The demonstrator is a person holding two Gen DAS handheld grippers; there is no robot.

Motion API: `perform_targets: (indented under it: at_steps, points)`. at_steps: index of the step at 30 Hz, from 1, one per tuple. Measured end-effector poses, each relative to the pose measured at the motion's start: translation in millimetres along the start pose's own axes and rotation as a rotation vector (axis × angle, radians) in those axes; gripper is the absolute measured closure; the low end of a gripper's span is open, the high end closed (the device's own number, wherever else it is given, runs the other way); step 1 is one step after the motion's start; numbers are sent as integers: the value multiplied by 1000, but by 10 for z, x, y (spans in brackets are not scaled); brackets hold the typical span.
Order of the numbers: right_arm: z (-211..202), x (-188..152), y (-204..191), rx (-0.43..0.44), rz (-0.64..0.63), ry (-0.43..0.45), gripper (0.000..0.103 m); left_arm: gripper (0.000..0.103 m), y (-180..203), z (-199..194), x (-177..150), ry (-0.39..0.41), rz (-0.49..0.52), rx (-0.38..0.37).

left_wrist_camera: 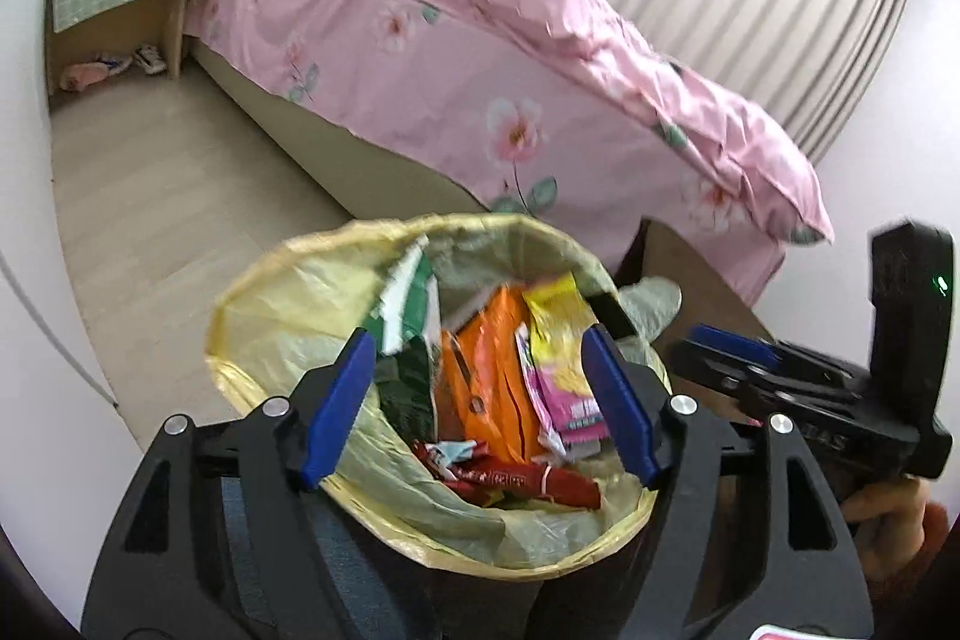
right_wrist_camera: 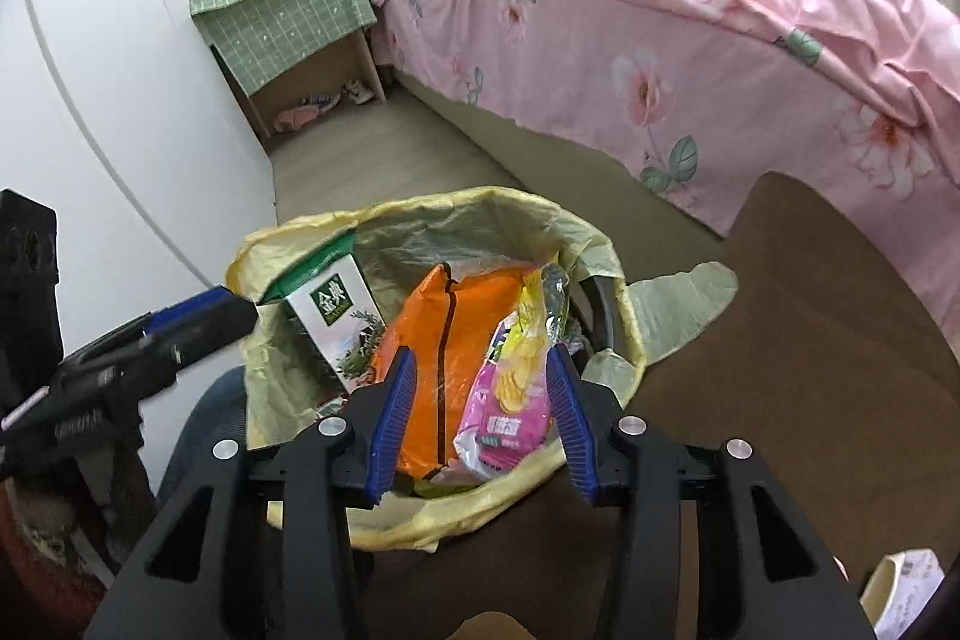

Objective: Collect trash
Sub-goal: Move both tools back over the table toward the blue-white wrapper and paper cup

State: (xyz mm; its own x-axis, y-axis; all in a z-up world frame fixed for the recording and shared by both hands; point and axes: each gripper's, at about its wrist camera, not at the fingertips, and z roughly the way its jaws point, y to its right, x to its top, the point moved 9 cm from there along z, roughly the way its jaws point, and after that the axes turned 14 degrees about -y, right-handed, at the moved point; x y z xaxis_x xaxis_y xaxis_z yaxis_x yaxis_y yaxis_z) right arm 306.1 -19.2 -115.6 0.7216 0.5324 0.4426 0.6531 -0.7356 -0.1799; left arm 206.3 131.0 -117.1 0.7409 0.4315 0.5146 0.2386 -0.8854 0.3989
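Fingers of both the left gripper (left_wrist_camera: 480, 400) and right gripper (right_wrist_camera: 477, 421) stand apart, empty, above the yellow-lined trash bin (left_wrist_camera: 288, 292) full of wrappers (right_wrist_camera: 432, 352).

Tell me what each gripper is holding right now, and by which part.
Nothing. The left gripper and the right gripper are both open and empty above the lined trash bin.

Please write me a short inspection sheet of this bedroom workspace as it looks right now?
Surface: brown mat on a pale floor.
Job's things: yellow-lined bin holding an orange wrapper, pink snack bag, green-and-white carton and red wrapper.
Clutter: clothes under the bedside table.
Grippers: left tool and right tool open above the bin, empty.
Cables: nothing seen.
Surroundings: bed with pink floral duvet.
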Motion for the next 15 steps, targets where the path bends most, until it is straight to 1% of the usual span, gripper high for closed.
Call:
perform_targets:
  at_steps: [3,6,8,10,14,15]
  points:
    - [-353,-51,76,1,28,73,61,35,47,-96,25,15,10,-9]
    - [-794,-235,269,-60,58,143,60,35,144,-144,9,16,45,-30]
    - [-975,-382,407,-90,83,160,60,35,266,-156,-22,12,75,-50]
    - [-1157,-606,622,-153,123,173,60,35,445,-137,-94,-7,116,-76]
    - [-1284,-1025,1043,-261,195,155,60,35,828,-91,-278,-47,221,-113]
    - [-1310,-1170,1198,-305,229,154,60,35,944,-85,-340,-58,256,-123]
